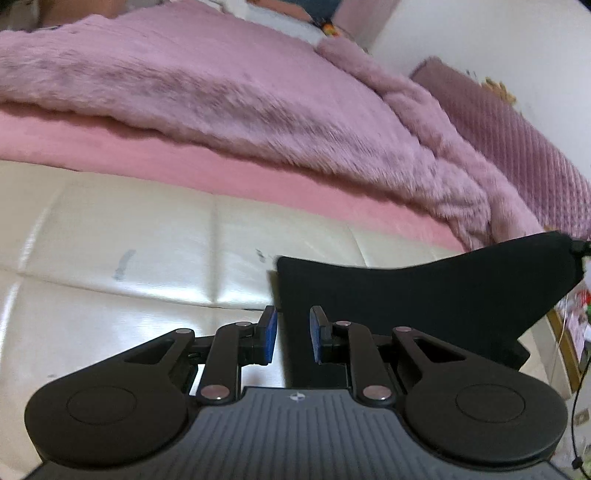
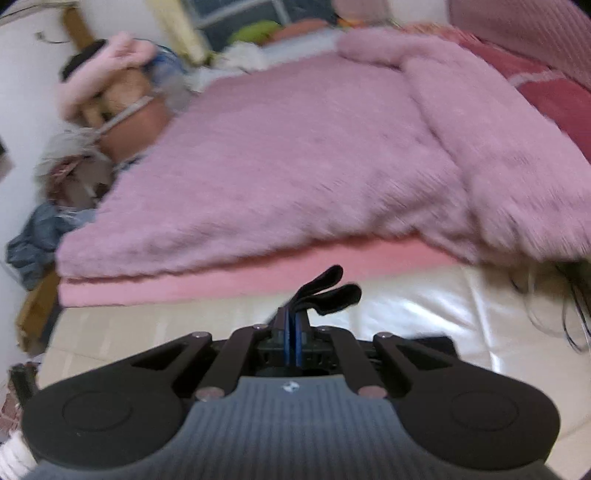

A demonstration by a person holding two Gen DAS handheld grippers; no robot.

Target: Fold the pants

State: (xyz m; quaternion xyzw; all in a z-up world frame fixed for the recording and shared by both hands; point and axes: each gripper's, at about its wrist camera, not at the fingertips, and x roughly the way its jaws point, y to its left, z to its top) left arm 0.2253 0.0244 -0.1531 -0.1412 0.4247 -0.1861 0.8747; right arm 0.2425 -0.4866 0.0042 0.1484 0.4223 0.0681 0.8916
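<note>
Pants (image 1: 424, 295) hang black in mid-air over the cream bed edge (image 1: 129, 236), stretched sideways toward the right gripper (image 2: 293, 325), which is clamped on a folded corner — left gripper (image 1: 293, 334) is spread with the free edge just ahead between its pads, so I'd guess it's nearer for the next grab.

Bed with fuzzy pink blanket (image 2: 295, 166) over pink sheet (image 1: 184, 158); glossy cream padded bed frame (image 1: 129, 240) below. Quilted mauve headboard (image 1: 517, 147) against white wall (image 1: 480, 33). Window (image 2: 236, 14) at rear. Image motion-blurred.
</note>
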